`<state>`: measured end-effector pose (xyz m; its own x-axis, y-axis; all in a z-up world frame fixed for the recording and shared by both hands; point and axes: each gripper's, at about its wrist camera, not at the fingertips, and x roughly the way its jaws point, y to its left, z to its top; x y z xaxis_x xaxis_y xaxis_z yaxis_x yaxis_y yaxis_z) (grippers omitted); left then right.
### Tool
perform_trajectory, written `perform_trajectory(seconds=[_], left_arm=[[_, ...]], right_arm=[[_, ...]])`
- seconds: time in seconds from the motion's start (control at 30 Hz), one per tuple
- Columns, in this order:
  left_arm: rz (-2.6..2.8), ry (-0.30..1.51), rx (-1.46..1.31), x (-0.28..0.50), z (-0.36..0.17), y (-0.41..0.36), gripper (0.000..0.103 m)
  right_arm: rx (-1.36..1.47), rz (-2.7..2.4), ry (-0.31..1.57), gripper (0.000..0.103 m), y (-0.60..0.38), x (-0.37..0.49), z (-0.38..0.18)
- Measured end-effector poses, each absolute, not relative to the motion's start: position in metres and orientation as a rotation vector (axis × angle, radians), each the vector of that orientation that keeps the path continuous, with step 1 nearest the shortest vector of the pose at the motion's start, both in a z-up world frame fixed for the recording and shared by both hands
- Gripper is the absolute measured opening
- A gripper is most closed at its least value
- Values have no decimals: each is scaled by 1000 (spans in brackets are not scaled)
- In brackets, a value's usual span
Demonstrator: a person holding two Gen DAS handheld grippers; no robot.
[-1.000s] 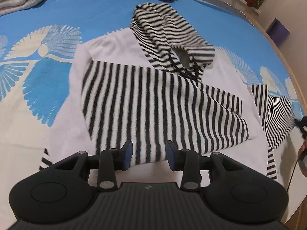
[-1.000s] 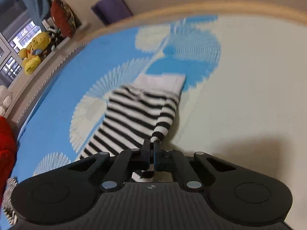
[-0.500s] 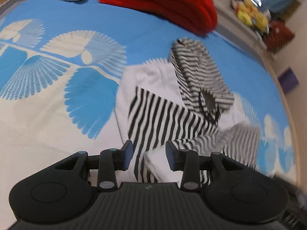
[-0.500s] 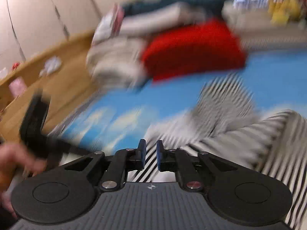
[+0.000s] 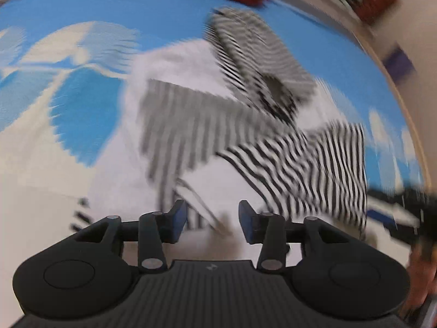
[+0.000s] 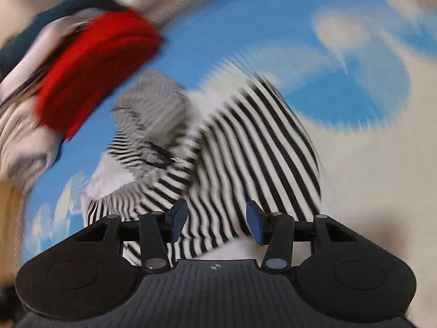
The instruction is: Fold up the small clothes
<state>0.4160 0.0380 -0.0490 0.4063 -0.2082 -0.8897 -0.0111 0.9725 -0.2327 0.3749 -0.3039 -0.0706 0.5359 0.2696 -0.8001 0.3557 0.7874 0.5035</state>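
A small black-and-white striped hoodie (image 5: pixel 207 125) lies on the blue and cream bedspread, hood (image 5: pixel 254 57) at the far side. One striped sleeve (image 5: pixel 314 164) is folded across the white body. My left gripper (image 5: pixel 212 220) is open and empty just above the hoodie's near hem. My right gripper (image 6: pixel 215 222) is open above the folded sleeve (image 6: pixel 245 153) and holds nothing. Both views are blurred by motion.
A folded red garment (image 6: pixel 95 65) and pale folded clothes (image 6: pixel 19 136) lie beyond the hood. The right gripper and hand (image 5: pixel 409 218) show at the right edge of the left wrist view. The wooden bed edge (image 5: pixel 393 63) curves on the right.
My right gripper carried the striped sleeve from the bed's side across the hoodie, then opened and let it go. My left gripper stayed open and shifted over the near hem.
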Motion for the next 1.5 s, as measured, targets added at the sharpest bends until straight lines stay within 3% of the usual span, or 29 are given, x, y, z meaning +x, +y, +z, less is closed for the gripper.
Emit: perform_trajectory(seconds=[0.07, 0.23, 0.3, 0.33, 0.37, 0.43, 0.47, 0.5, 0.63, 0.8, 0.87, 0.9, 0.97, 1.0, 1.17, 1.33, 1.4, 1.43, 1.5], left_arm=[[-165, 1151, -100, 416, -58, 14, 52], [-170, 1139, 237, 414, -91, -29, 49], [-159, 1118, 325, 414, -96, -31, 13], [-150, 1090, 337, 414, -91, -28, 3], [-134, 1032, 332, 415, -77, -22, 3], [-90, 918, 294, 416, -47, -8, 2], [-68, 865, 249, 417, -30, 3, 2], [-55, 819, 175, 417, -14, 17, 2], [80, 795, -73, 427, -1, 72, 0], [203, 941, -197, 435, -28, 107, 0], [143, 969, -226, 433, -31, 102, 8], [95, 991, -246, 432, -33, 98, 12], [30, 1058, -296, 433, -45, 92, 34], [23, 1107, -329, 432, -53, 92, 35], [15, 1260, -466, 429, -90, 94, 35], [23, 1279, -472, 431, -110, 91, 34], [19, 1264, -446, 432, -110, 84, 10], [13, 1243, -418, 432, -103, 82, 4], [11, 1126, -327, 430, -77, 78, 3]], right_arm=[[834, -110, 1067, 50, -318, 375, -90], [1031, -285, 1196, 51, -332, 372, -132], [1103, -316, 1216, 51, -333, 366, -144], [1119, -320, 1203, 50, -335, 366, -145], [1113, -326, 1187, 49, -335, 365, -143], [1083, -353, 1159, 37, -339, 366, -135], [1086, -362, 1147, 15, -342, 365, -133], [1104, -366, 1135, 3, -345, 363, -133], [1088, -365, 1062, 3, -355, 360, -122], [1064, -372, 1087, 7, -372, 351, -115], [1056, -338, 1196, 9, -368, 358, -126], [1054, -332, 1224, 16, -365, 357, -129], [1006, -319, 1244, 29, -355, 355, -127], [977, -310, 1240, 30, -349, 355, -124], [835, -176, 1165, 31, -323, 362, -95], [689, -36, 1062, 41, -304, 380, -74], [627, -27, 1029, 42, -301, 385, -68], [610, -25, 1017, 42, -301, 387, -66], [591, -17, 1002, 42, -300, 390, -64]])
